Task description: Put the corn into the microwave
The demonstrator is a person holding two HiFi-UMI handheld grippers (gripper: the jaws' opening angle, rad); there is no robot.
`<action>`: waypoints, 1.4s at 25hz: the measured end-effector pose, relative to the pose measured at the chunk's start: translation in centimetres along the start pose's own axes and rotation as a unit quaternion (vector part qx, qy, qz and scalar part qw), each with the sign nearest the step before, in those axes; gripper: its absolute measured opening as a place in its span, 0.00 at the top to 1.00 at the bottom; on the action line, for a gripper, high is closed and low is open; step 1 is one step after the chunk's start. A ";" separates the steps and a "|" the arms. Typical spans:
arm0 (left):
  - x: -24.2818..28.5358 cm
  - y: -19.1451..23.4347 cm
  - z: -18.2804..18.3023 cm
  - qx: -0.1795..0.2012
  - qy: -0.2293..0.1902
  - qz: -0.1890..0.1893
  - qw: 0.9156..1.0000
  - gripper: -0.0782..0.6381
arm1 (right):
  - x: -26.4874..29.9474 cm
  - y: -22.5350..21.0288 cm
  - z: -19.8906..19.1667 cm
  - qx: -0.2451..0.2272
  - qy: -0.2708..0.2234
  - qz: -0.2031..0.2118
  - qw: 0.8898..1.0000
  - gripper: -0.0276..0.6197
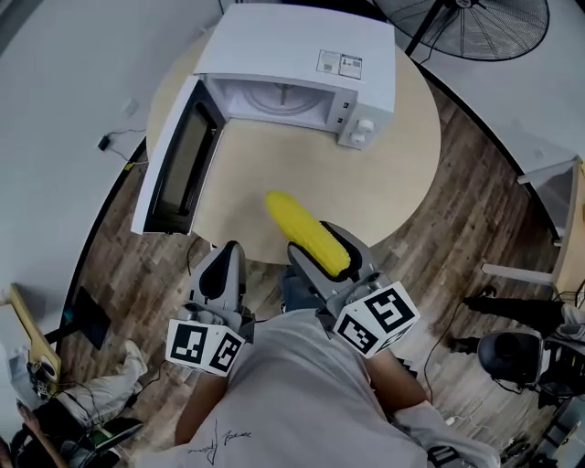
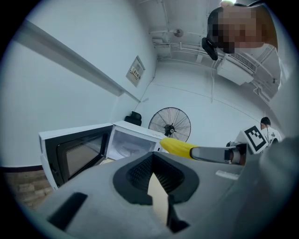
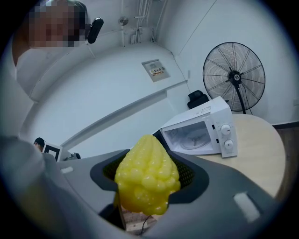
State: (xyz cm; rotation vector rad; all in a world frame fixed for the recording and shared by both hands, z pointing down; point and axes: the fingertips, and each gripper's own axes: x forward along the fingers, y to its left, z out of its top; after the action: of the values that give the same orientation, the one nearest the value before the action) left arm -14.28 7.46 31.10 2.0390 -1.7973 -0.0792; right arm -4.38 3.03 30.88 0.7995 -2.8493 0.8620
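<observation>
The right gripper (image 1: 327, 251) has its jaws spread wide around the thick end of the corn (image 1: 297, 224) and they pinch it from 2 sides. In the right gripper view the yellow cob fills the gap between the dark pads. The corn sticks out ahead of the jaws, over the near edge of the round table (image 1: 393, 183). Its tip points toward the microwave (image 1: 292, 50) but is apart from it, not inside.

The left gripper (image 1: 228, 249) is just beside the right one, at the table's near edge. Its jaws are almost pressed together, only a thin slit shows between the pads, and nothing is in it.

The white microwave stands on the far part of the table. Its door (image 1: 174, 160) is swung fully open to the left, and the glass plate (image 1: 279, 96) shows in the cavity. 2 knobs (image 1: 363, 128) are on the right of its front. Behind the table stands a black fan (image 1: 484, 23), and wood floor (image 1: 457, 238) surrounds the table.
</observation>
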 end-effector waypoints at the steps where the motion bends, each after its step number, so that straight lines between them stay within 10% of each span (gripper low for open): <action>1: 0.7 0.2 0.3 0.004 0.002 -0.001 1.000 0.90 | 0.6 -0.4 0.3 0.003 -0.002 -0.001 1.000 0.55; 35: 9.2 6.4 3.1 0.031 0.052 -0.043 0.997 0.89 | 12.4 -10.2 4.0 0.007 -0.058 -0.095 0.994 0.55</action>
State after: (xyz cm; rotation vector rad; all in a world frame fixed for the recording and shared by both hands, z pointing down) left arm -19.75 -2.66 32.62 2.1222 -1.6685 0.0565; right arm -9.62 -12.08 35.11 1.1369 -2.8041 0.8380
